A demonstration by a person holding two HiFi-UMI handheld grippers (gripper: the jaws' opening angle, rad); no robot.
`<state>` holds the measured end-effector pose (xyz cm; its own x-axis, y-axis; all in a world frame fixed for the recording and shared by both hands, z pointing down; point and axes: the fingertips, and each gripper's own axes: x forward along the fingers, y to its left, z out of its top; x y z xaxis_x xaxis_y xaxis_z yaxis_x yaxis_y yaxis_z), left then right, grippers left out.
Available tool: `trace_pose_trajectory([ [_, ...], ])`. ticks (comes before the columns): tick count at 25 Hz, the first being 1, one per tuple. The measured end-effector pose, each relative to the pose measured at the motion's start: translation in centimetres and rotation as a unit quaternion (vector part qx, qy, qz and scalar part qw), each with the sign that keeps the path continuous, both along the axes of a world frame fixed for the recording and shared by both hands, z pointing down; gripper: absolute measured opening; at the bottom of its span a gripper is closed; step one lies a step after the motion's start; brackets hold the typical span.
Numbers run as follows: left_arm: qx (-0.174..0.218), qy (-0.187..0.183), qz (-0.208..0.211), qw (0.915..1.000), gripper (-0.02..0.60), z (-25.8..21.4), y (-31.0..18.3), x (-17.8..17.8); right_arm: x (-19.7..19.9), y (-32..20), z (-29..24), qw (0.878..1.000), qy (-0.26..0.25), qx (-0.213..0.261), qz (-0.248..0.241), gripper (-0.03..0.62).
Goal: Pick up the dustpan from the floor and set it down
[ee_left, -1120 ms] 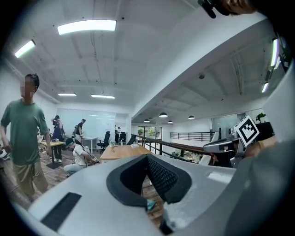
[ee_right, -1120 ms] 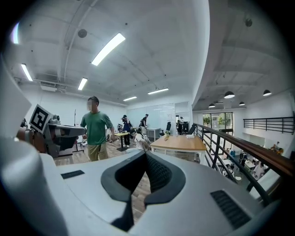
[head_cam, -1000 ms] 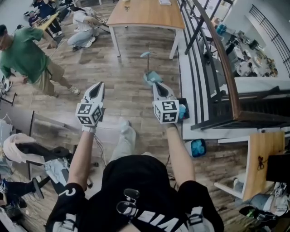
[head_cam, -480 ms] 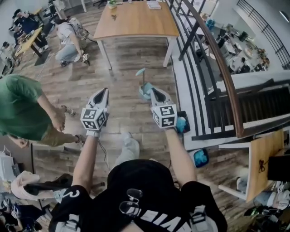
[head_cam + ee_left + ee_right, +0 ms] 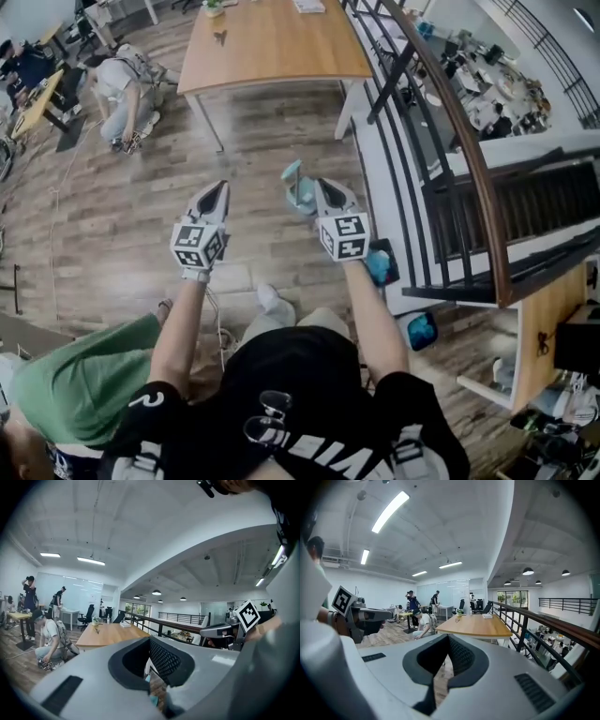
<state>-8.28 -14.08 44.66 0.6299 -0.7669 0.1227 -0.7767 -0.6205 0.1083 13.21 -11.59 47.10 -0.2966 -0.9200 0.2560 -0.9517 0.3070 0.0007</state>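
Observation:
The teal dustpan (image 5: 298, 193) stands on the wood floor with its thin handle upright, just ahead of my two grippers in the head view. My right gripper (image 5: 324, 185) is held out level, its tip right beside the pan and partly covering it. My left gripper (image 5: 217, 186) is a hand's width to the left of the pan, over bare floor. Both sets of jaws are shut with nothing in them. In the right gripper view (image 5: 449, 639) and the left gripper view (image 5: 150, 640) the jaws meet; a sliver of teal shows through the left gripper's gap.
A long wooden table (image 5: 272, 42) stands ahead. A black railing with a wooden handrail (image 5: 450, 122) and a stairwell run along the right. Someone in a green shirt (image 5: 84, 394) is close at my lower left; another person crouches at the far left (image 5: 122, 80). Blue items (image 5: 380, 264) lie by the railing.
Both grippers have travelled forward and now reach the dustpan, with the table nearer. The person in green has slid from the upper left to the lower left of the head view.

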Motion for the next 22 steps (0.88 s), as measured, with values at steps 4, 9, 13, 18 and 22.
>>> trace_pose_trajectory([
  [4, -0.006, 0.003, 0.004, 1.0, -0.002, 1.0, -2.7, 1.4, 0.9, -3.0, 1.3, 1.0, 0.007, -0.008, -0.003, -0.005],
  [9, -0.017, 0.0, -0.008, 0.9998, -0.002, 2.6, -5.8, 3.1, 2.0, -7.1, 3.4, 1.0, 0.005, -0.023, -0.021, -0.005],
  [13, -0.021, -0.002, -0.023, 0.9995, -0.002, 3.4, -7.0, 5.3, 4.0, -9.1, 4.8, 0.999, 0.002, -0.029, -0.04, -0.005],
  [18, -0.025, -0.008, -0.032, 0.9992, -0.002, 4.8, -8.5, 8.0, 5.6, -11.2, 6.3, 0.997, 0.006, -0.042, -0.065, -0.005],
  [22, -0.035, -0.008, -0.036, 0.9987, -0.002, 6.9, -9.9, 9.3, 6.9, -13.2, 8.0, 0.996, 0.005, -0.051, -0.068, -0.003],
])
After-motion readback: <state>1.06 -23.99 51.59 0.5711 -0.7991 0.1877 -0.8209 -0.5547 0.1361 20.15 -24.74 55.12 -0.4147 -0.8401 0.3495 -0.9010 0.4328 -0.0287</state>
